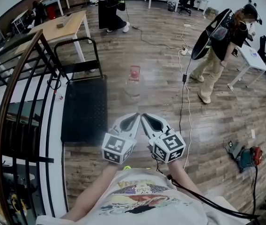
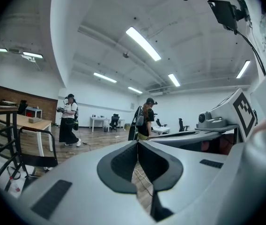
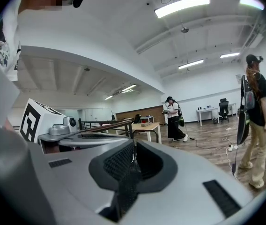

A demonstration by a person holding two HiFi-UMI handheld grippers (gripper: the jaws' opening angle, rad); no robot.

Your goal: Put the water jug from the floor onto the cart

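Observation:
A clear water jug [image 1: 133, 85] with a red cap stands upright on the wooden floor, ahead of me in the head view. Left of it lies the black flat cart [image 1: 84, 108] with its upright push handle [image 1: 78, 50]. My left gripper [image 1: 136, 115] and right gripper [image 1: 141, 115] are held close together in front of my chest, tips nearly touching, well short of the jug. Both are shut with nothing between the jaws. Neither gripper view shows the jug: the left gripper [image 2: 137, 143] and right gripper [image 3: 134, 144] point nearly level across the room.
A dark metal stair railing [image 1: 16, 97] runs along the left. A wooden table [image 1: 62, 26] stands behind the cart. A person [image 1: 217, 55] stands at right near cables [image 1: 188, 102] on the floor. Another person [image 1: 109, 8] stands at the back. Tools [image 1: 245, 156] lie at lower right.

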